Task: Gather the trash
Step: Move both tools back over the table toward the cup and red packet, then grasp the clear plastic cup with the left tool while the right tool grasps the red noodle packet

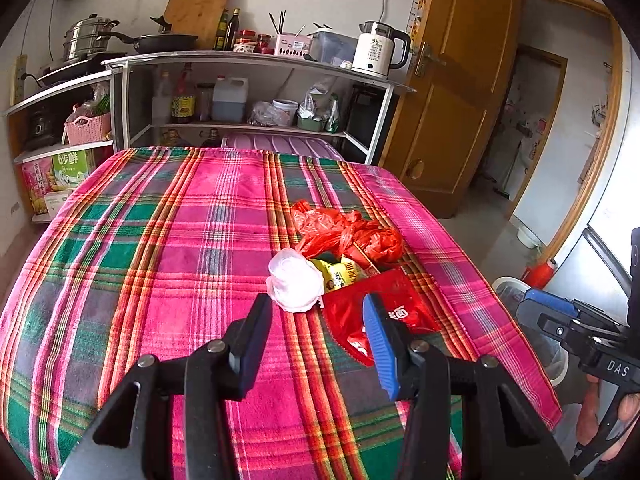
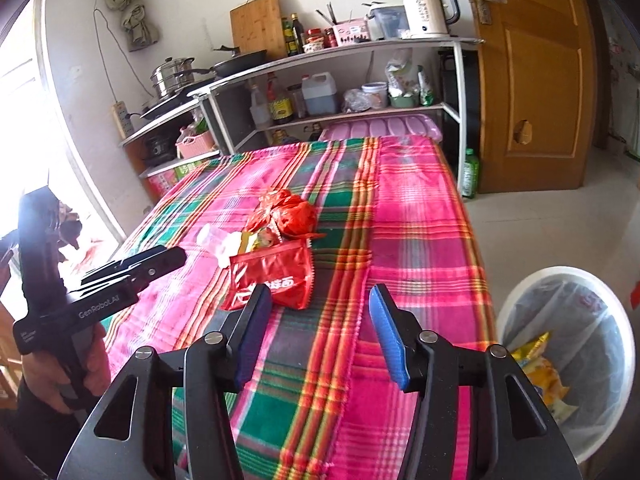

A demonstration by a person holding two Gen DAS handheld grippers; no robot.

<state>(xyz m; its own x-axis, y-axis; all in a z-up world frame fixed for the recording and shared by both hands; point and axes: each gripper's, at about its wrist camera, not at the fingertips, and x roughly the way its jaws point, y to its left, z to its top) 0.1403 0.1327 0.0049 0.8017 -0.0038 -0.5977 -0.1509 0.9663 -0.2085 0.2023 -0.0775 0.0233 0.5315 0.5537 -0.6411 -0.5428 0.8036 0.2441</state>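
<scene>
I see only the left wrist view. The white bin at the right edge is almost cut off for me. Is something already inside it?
Observer: Yes. In the right wrist view the white bin stands on the floor beside the table and holds a yellow snack bag.
Operator: Does the bin have a liner?
Observer: Yes, a thin clear liner is folded over its rim.
Operator: And the right gripper, is it holding anything?
Observer: No. The right gripper is open and empty, above the tablecloth, with the red wrapper just beyond its left finger.
</scene>
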